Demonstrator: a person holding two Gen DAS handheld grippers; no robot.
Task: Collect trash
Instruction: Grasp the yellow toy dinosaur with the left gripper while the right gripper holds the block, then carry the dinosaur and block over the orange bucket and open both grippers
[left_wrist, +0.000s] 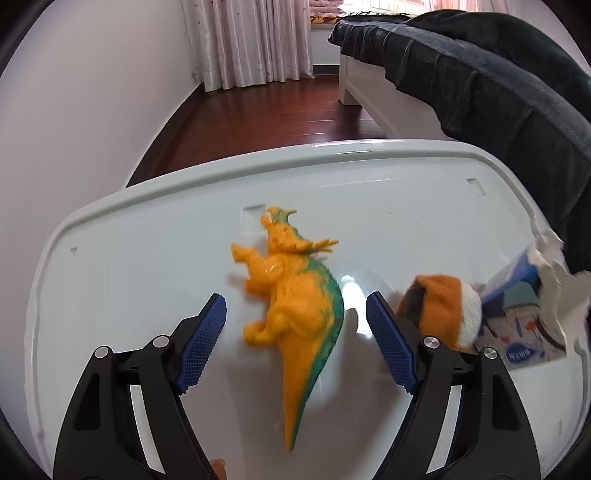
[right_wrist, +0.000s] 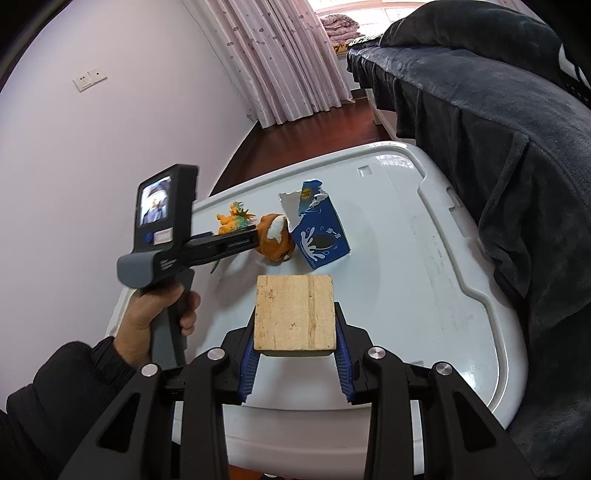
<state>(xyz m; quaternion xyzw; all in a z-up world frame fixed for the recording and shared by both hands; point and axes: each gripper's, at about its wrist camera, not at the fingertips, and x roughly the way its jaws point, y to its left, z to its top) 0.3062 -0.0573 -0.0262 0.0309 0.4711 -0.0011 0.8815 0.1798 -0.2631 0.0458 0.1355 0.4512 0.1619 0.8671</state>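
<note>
White lid (right_wrist: 424, 295): torn blue carton (right_wrist: 323, 236), top ripped open.

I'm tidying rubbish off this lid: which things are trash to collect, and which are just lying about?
Likely trash:
- torn blue-and-white paper carton
- flat wooden block, clamped in the right gripper

Probably just lying about:
- orange-and-green plastic dinosaur, below the open left gripper
- orange-and-white plush toy
</note>
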